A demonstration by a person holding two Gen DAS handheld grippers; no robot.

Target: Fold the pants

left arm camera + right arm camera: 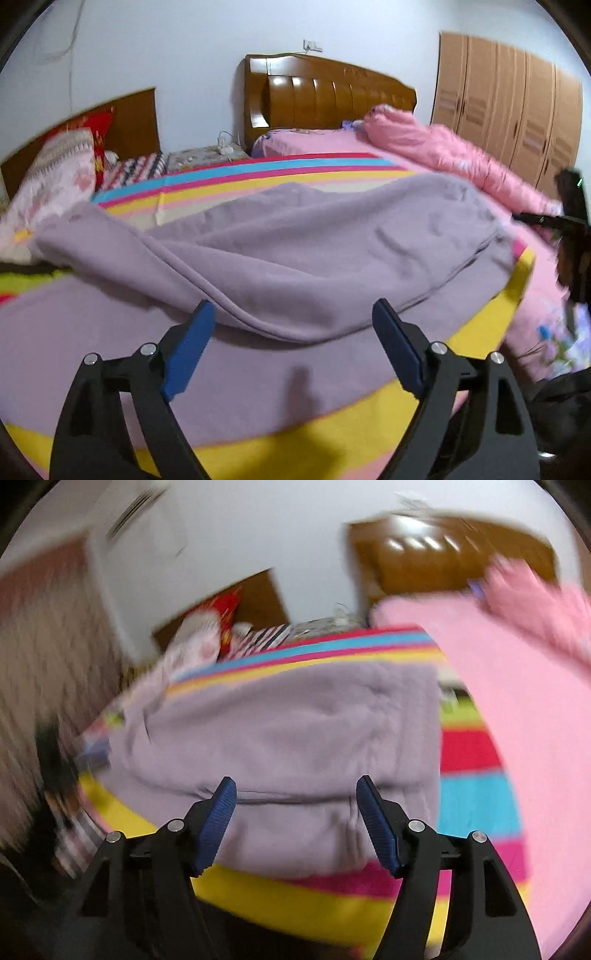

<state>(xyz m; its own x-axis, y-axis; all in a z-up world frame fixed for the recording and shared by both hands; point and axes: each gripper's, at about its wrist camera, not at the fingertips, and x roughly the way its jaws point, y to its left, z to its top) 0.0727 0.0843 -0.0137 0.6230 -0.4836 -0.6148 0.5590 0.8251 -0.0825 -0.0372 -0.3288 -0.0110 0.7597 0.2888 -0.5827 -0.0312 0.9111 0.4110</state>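
Pants, lilac fleece [295, 251]: lying folded over on striped bedsheet [332, 443], just ahead of both grippers. Left gripper [293, 332], right gripper [296, 808]: jaws apart, empty. Advice: align edges, smooth creases before regripping.

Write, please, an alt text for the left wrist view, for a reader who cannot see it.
Lilac pants lie folded over on a striped bedsheet, with the open left gripper hovering at the fold, holding nothing. Behind stand a wooden headboard and pink quilt.

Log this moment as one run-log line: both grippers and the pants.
left gripper: open, empty | right gripper: open, empty | lilac fleece pants: folded over, lying on striped bedsheet
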